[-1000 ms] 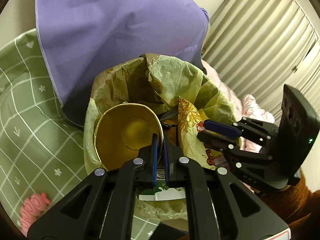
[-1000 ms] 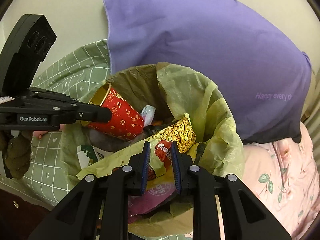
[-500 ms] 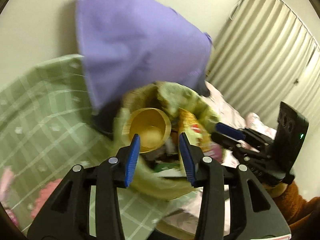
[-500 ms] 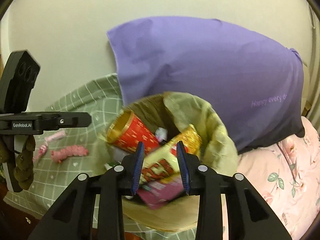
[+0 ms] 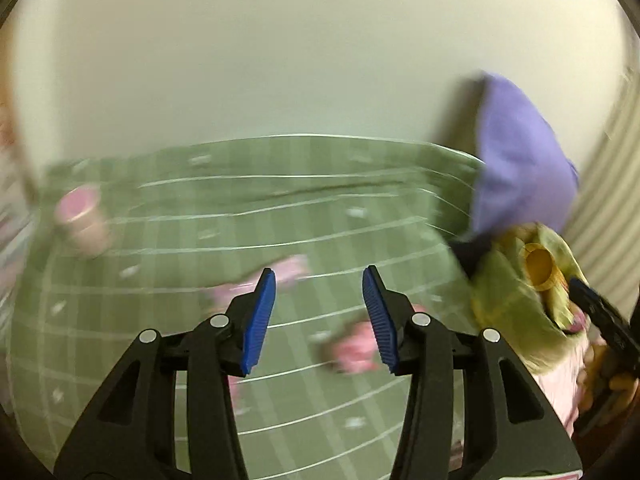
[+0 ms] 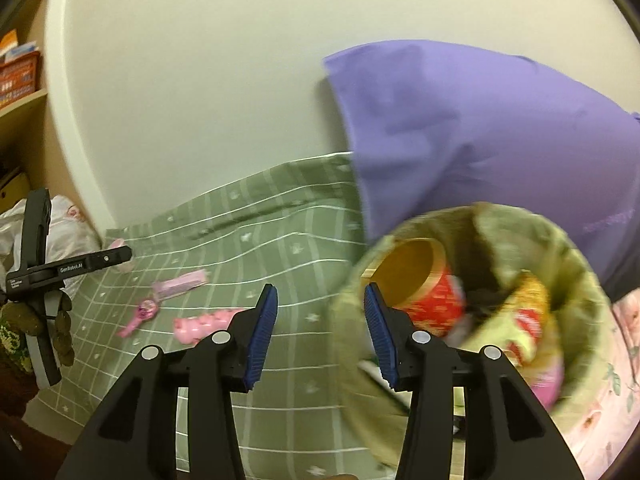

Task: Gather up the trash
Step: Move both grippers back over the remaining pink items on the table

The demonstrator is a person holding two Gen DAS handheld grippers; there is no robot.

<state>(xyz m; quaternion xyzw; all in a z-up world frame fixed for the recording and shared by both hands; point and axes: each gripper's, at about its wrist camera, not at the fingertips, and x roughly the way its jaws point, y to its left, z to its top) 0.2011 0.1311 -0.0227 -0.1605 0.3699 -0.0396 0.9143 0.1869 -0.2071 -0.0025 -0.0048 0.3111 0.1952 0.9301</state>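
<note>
Nearest the right wrist camera, the right gripper (image 6: 320, 332) is spread apart and empty, its right finger overlapping the rim of the trash bag (image 6: 576, 264), which contains a red cup (image 6: 432, 296) and yellow snack wrappers (image 6: 528, 312). Left gripper (image 5: 318, 316) is likewise released and empty above the green checked sheet (image 5: 240, 200). Farther left, pink wrappers (image 6: 204, 324) lie on the sheet; a purple pillow (image 6: 480, 128) leans on the wall behind the bag.

Plain cream wall (image 6: 200, 80) behind. Green grid-pattern bedsheet (image 6: 260, 240) covers the bed, purple pillow (image 6: 480, 132) leaning on wall at its far right. Wooden shelf (image 6: 20, 96) far left, pleated beige curtain (image 5: 604, 208) far right. Pink floral bedding (image 6: 624, 380) at right edge.
</note>
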